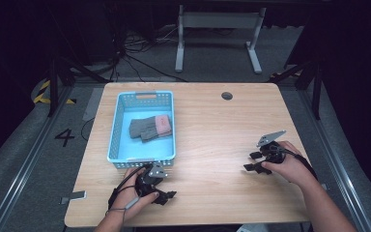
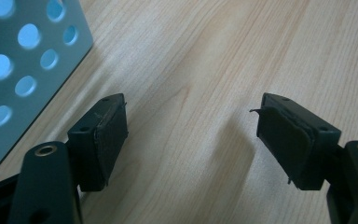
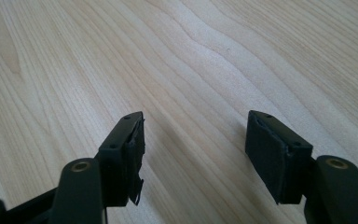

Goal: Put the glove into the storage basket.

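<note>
Both hand-held grippers sat released and empty, jaws spread wide over bare wood. Low on my left side, my left hand-held gripper (image 1: 166,195) rested on the bench (image 1: 212,145) just in front of the near wall of the blue basket (image 1: 119,145); in the left gripper view that wall's round holes showed right beside my left jaw. My right hand-held gripper (image 1: 252,162) lay well apart on the other side of the bench, jaws pointing toward the middle.

Inside the basket lay the grey gloves (image 1: 149,127) with a pink cuff, flat on the basket's floor, in its far half. From my left hand-held gripper they lay ahead and slightly left, over the near wall. Their long axis ran roughly crosswise, fingers to the left and cuff to the right. My left hand was clearly the nearer one, so I judged a reach up over the rim and down would fall to it.
</note>
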